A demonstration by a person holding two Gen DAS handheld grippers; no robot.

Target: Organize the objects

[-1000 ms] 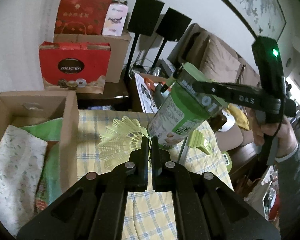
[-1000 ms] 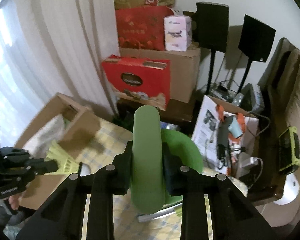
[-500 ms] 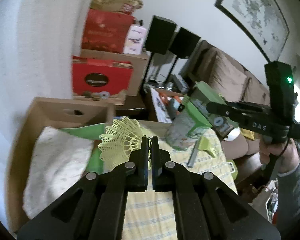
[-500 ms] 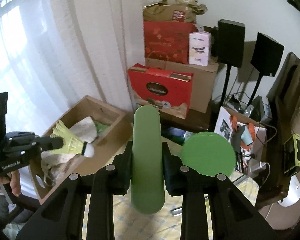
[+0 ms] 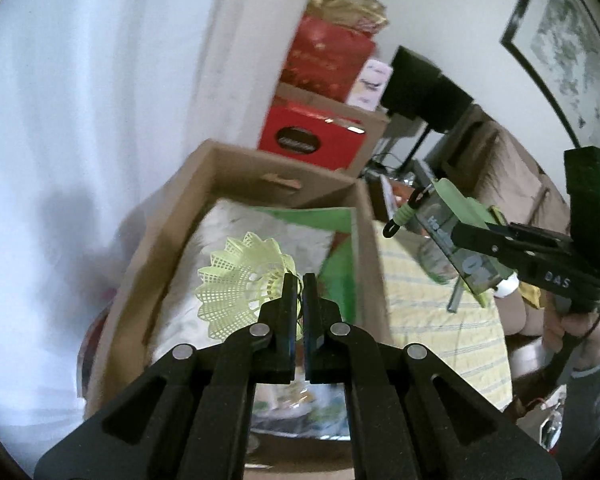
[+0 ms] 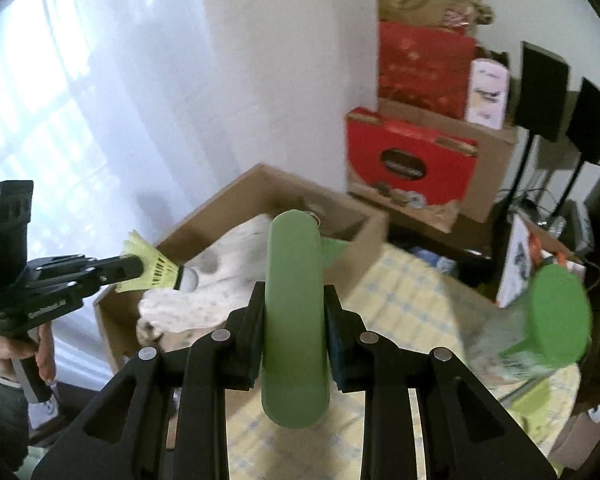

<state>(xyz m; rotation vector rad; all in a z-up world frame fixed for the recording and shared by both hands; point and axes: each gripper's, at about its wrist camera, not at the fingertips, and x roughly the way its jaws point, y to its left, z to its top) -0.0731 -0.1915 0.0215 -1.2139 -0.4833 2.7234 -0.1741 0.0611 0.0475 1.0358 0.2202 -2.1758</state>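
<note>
My left gripper (image 5: 299, 280) is shut on a yellow shuttlecock (image 5: 244, 280) and holds it over the open cardboard box (image 5: 236, 164). From the right wrist view the left gripper (image 6: 134, 267) and shuttlecock (image 6: 156, 268) show above the box's (image 6: 260, 184) near left side. My right gripper (image 6: 294, 300) is shut on the green strap handle (image 6: 294, 300) of a green-lidded container. In the left wrist view this gripper (image 5: 466, 236) carries the container (image 5: 456, 248) in the air above the table, right of the box.
The box holds white floral cloth (image 5: 236, 240) and green fabric (image 5: 332, 280). A yellow checked tablecloth (image 5: 432, 320) covers the table. A green-lidded jar (image 6: 556, 320) is at right. Red gift boxes (image 6: 408, 160), speakers (image 6: 544, 92) and a sofa (image 5: 500, 160) stand behind.
Both grippers swung left with their loads. The shuttlecock went from above the tablecloth to above the box. The container rose and followed toward the box.
</note>
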